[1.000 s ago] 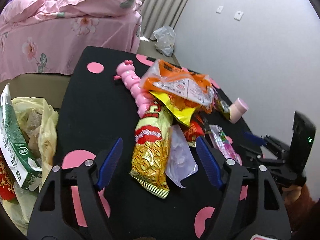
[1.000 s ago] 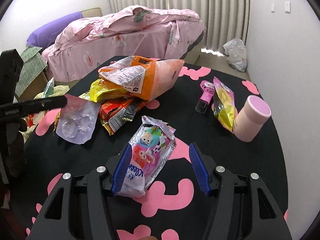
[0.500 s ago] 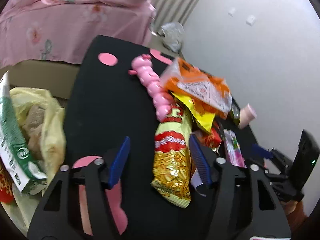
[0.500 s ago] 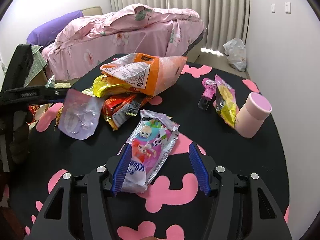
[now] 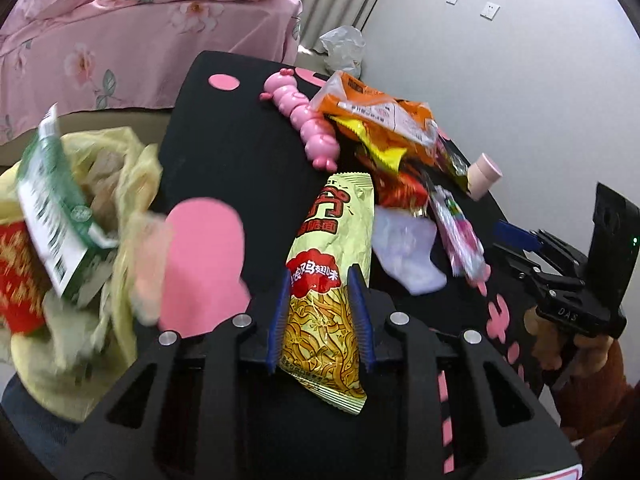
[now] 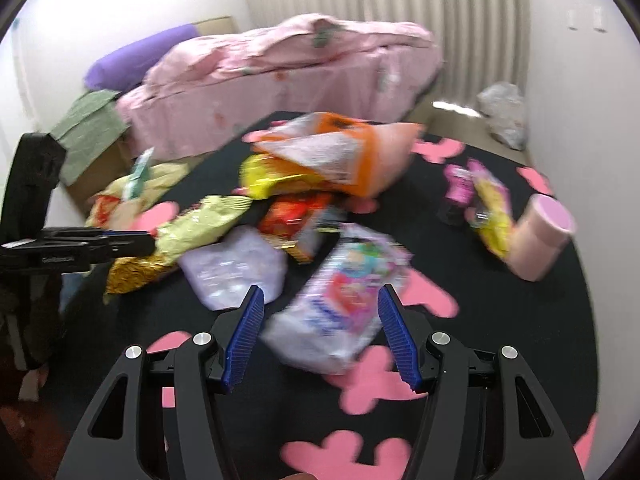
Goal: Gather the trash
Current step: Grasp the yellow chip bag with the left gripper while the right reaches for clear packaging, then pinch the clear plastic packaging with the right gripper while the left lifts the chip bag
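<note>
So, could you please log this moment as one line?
left gripper: just closing on noodle packet | right gripper: open around tissue pack | trash bag: at table edge

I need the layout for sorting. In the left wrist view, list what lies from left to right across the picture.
Yellow trash bag → green carton sticking out of it → yellow noodle packet between the left gripper jaws → pale clear wrapper → pink cartoon packet → right gripper.
</note>
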Demonstrator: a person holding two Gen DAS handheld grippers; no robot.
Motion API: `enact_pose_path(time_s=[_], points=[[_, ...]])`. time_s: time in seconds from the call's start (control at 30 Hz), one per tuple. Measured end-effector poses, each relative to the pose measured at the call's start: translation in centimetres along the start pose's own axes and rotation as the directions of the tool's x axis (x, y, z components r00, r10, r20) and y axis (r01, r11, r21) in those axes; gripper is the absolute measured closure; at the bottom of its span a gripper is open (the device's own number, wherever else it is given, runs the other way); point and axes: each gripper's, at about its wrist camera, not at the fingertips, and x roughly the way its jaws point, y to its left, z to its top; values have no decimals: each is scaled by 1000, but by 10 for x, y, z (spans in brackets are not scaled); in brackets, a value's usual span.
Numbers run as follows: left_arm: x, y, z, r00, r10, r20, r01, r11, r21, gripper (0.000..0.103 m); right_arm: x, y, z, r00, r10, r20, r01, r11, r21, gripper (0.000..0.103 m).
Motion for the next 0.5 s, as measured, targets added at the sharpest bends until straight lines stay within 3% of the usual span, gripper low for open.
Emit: enact_pose_path(time_s=[0.17,0.27,0.4,0.5], points=[[-15,6,-10,1000,1,6,-1,1000,-11,74,20,30,5,993,112,-36,-114,989,-92,47],[-18,8,-13,1000,10,13,-10,1000,-15,71,41,33,16,996,72,-58,-78,992,-97,47],[-24,7,-15,999,13,31,-13,1000,-15,70,66,29,25,988,96,-117,-106,991,-82,47],[-27,7,-16,999,10,41,-9,1000,-8,66,71,34,24,988,87,-131,-103,987,-119,60]])
